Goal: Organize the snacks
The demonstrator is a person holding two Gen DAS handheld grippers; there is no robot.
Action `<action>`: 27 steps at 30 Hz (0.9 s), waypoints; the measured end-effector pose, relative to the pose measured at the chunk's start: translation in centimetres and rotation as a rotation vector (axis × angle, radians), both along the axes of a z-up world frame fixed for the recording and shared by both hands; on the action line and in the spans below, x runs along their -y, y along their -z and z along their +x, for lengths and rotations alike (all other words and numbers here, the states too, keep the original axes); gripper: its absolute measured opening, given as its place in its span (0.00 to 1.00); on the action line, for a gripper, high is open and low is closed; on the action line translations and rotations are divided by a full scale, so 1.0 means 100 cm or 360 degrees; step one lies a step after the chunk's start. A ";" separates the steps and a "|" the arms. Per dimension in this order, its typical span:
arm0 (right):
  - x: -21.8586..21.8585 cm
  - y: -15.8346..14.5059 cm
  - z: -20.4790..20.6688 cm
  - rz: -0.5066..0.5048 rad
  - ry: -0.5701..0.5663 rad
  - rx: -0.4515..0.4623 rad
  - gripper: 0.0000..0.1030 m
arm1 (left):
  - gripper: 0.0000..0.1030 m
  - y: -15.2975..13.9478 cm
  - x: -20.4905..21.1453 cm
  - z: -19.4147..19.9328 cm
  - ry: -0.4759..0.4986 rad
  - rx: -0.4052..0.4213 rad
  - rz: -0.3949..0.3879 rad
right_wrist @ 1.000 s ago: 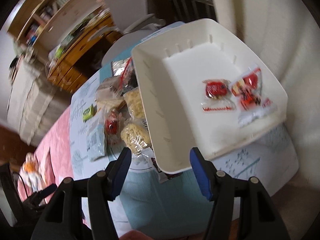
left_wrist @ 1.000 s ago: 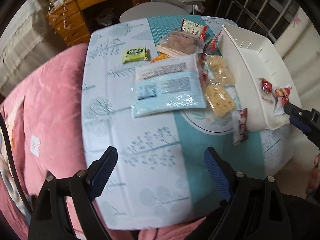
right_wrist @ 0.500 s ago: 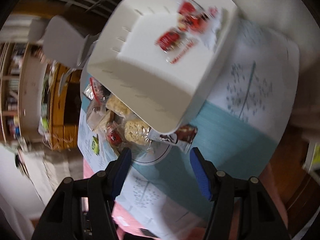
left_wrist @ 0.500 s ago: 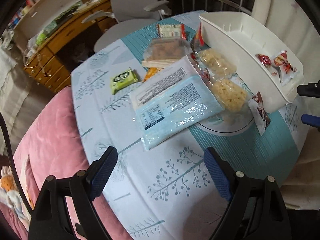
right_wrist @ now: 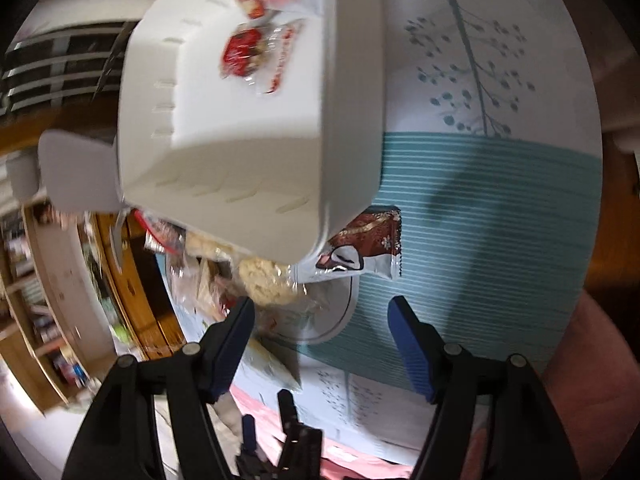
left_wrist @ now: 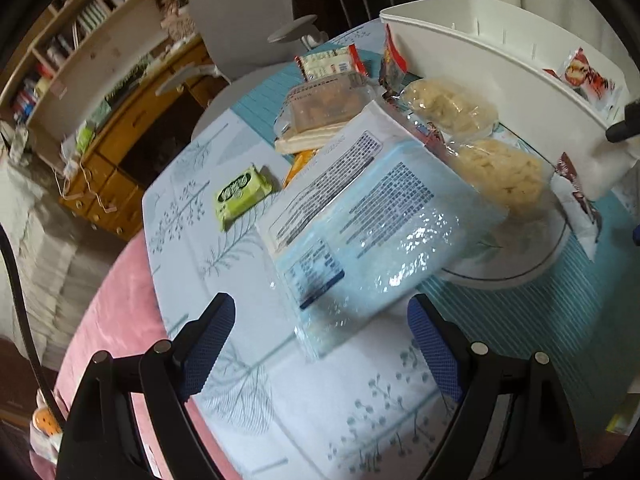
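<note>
- Tablecloth [left_wrist: 248,360], tree print with teal stripes, carries the snacks; bookshelf [left_wrist: 76,40] behind.
- Left gripper [left_wrist: 320,344] empty, fingers apart, above large blue packet [left_wrist: 372,224].
- Right gripper [right_wrist: 320,344] spread, empty, near brown wrapper [right_wrist: 368,240].
- White bin [right_wrist: 248,152] holds red snacks [right_wrist: 248,52]; rice cakes [left_wrist: 500,176] crowd beside it.

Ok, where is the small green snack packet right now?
In the left wrist view, the green snack packet lies flat on the tablecloth, left of the large light-blue package, apart from the snack pile and outside the white bin.
</note>
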State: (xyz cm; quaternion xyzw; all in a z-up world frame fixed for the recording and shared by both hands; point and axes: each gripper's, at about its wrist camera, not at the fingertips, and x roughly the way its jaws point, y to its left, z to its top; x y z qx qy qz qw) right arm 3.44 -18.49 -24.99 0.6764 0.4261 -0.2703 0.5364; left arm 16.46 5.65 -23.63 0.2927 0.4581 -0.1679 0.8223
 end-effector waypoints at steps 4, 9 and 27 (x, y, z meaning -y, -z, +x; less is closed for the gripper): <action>-0.001 0.017 0.003 0.0051 0.0111 -0.0057 0.67 | 0.85 0.013 0.010 0.001 0.0067 0.0072 0.0037; -0.003 0.030 0.010 0.0053 0.0183 -0.0132 0.67 | 0.85 0.031 0.019 0.007 0.0072 0.0109 0.0094; -0.005 0.041 0.045 -0.0083 0.0116 -0.0420 0.67 | 0.76 0.045 0.028 0.028 0.0002 0.0308 0.0130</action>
